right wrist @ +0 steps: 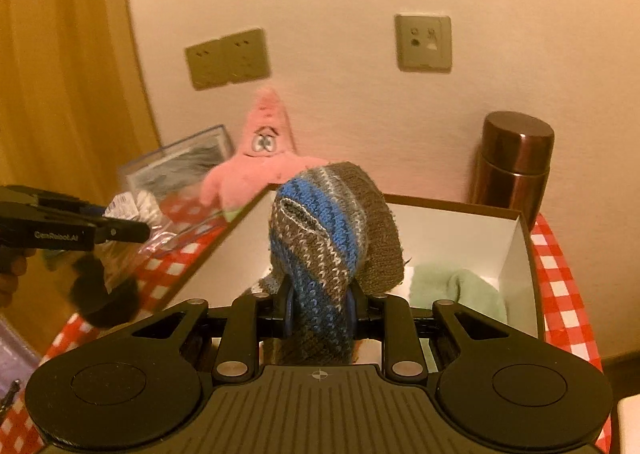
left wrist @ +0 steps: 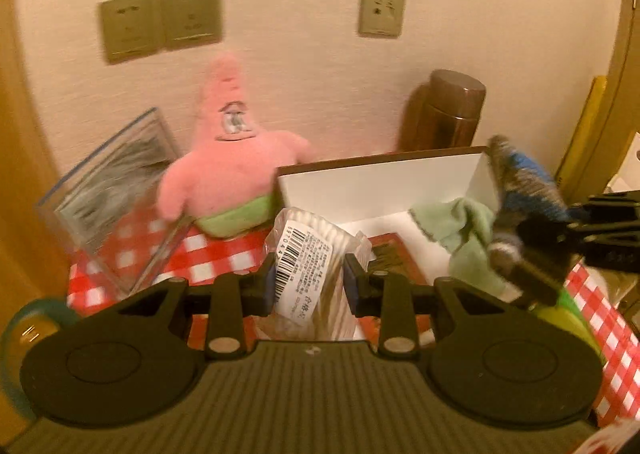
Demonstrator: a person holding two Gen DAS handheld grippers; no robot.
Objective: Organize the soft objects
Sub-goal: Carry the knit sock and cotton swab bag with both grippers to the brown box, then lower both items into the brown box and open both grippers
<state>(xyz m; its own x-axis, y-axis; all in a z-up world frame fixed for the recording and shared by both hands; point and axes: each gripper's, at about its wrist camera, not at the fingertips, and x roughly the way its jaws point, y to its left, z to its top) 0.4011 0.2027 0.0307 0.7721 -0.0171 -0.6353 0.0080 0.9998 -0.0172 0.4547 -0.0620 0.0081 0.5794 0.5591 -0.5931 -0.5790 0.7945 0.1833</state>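
Clear box, pink plush toy and white box on a checked cloth.

The clear box [left wrist: 116, 198] tilts beside the pink plush toy [left wrist: 236, 162]; the left gripper [left wrist: 310, 278] pinches a bag of cotton swabs [left wrist: 312, 254]. The white box [right wrist: 516, 238] holds a green cloth [right wrist: 460, 286], and above it the right gripper [right wrist: 320, 312] clamps a striped knit sock [right wrist: 332, 230].
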